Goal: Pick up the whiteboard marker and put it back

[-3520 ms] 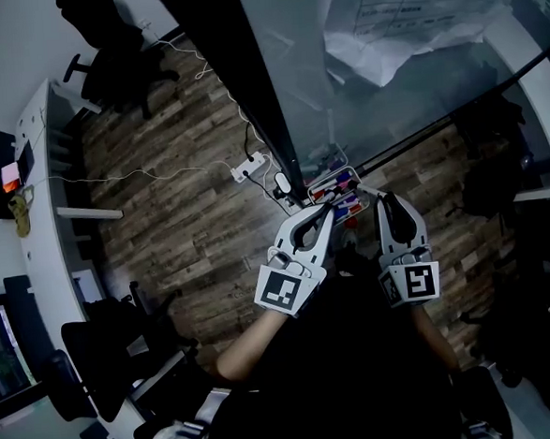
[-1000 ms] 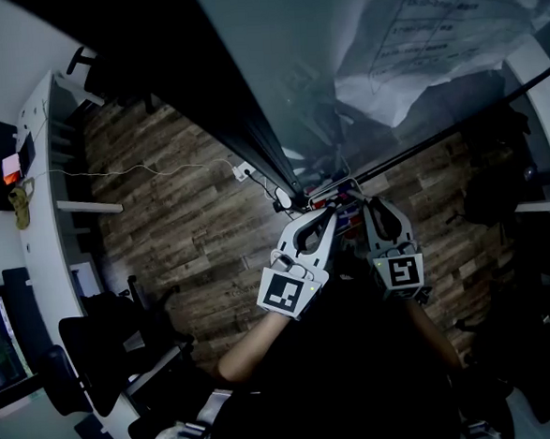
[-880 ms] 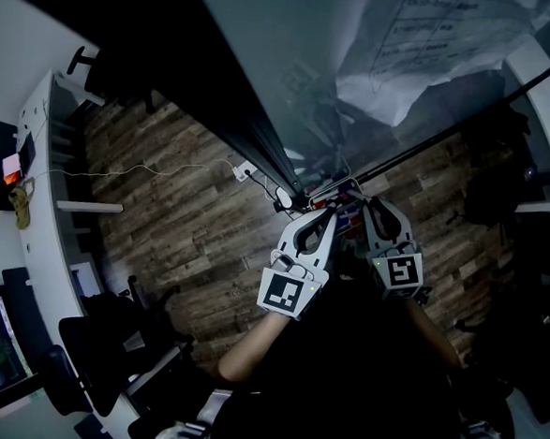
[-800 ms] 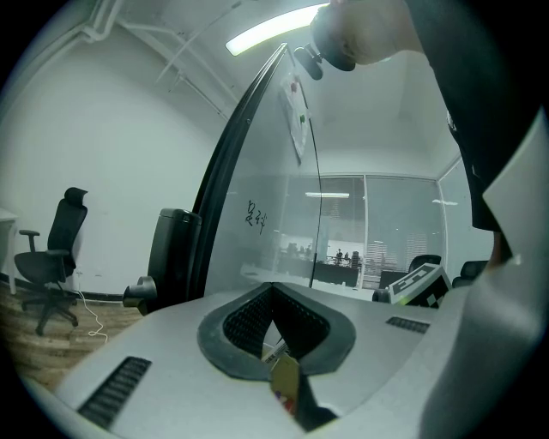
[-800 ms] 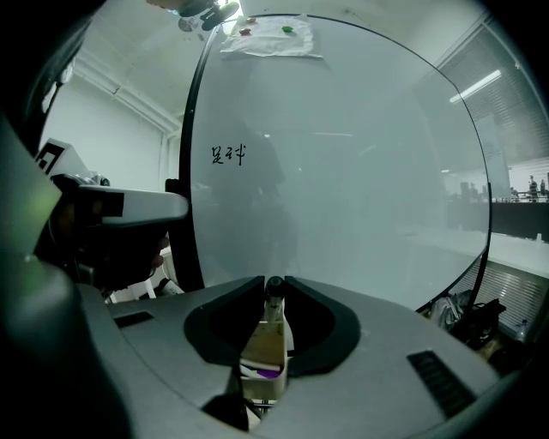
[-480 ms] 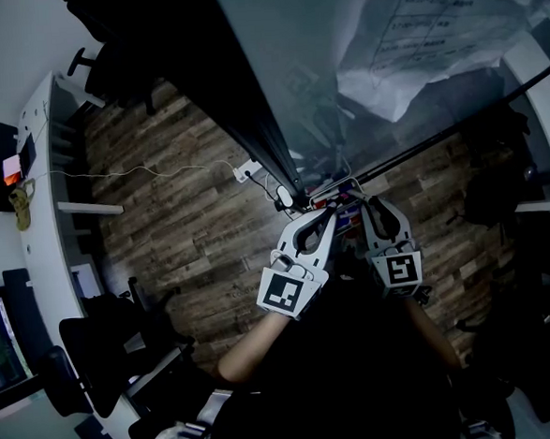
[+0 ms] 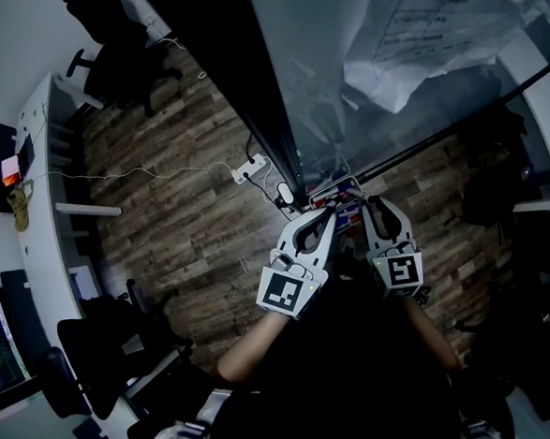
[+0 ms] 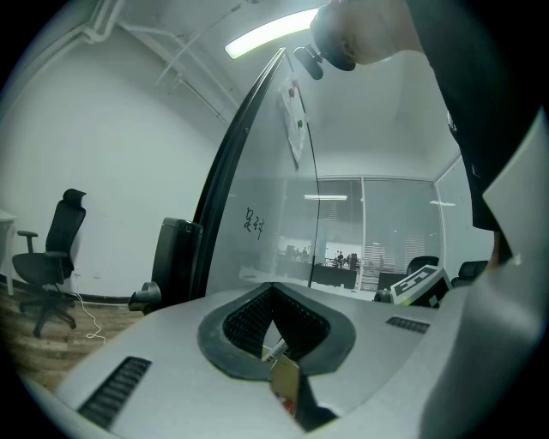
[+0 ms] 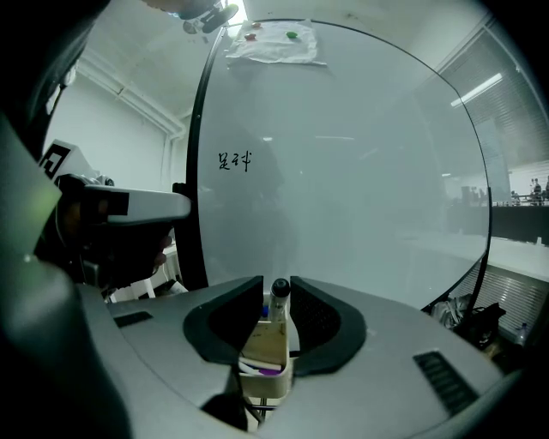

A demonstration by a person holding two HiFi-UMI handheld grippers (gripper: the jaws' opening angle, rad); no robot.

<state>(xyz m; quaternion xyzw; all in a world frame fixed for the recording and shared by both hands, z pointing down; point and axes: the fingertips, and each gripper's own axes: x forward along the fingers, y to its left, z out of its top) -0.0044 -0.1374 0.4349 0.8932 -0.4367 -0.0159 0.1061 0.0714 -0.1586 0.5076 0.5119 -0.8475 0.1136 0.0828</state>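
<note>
Surroundings: a tall whiteboard point(image 9: 343, 171) in a black frame fills the right gripper view. It has small handwriting point(image 9: 233, 160) at upper left and a sheet of paper point(image 9: 274, 43) hanging at its top. In the head view a power strip point(image 7: 249, 169) lies on the wood floor point(image 7: 163, 231), left of the board. An office chair point(image 8: 51, 249) stands at the far left of the left gripper view.

A cream holder point(image 9: 264, 360) sits low against the board, directly before both grippers, with other pens lying in it. The whiteboard marker point(image 9: 280, 302) stands upright in it, long axis vertical in the frame, black cap uppermost.

Right gripper point(image 9: 277, 290): jaws either side of the cap, just been opening, a sliver of gap at the left, not pressing.

Left gripper point(image 8: 273, 290): jaw tips together, nothing between them
</note>
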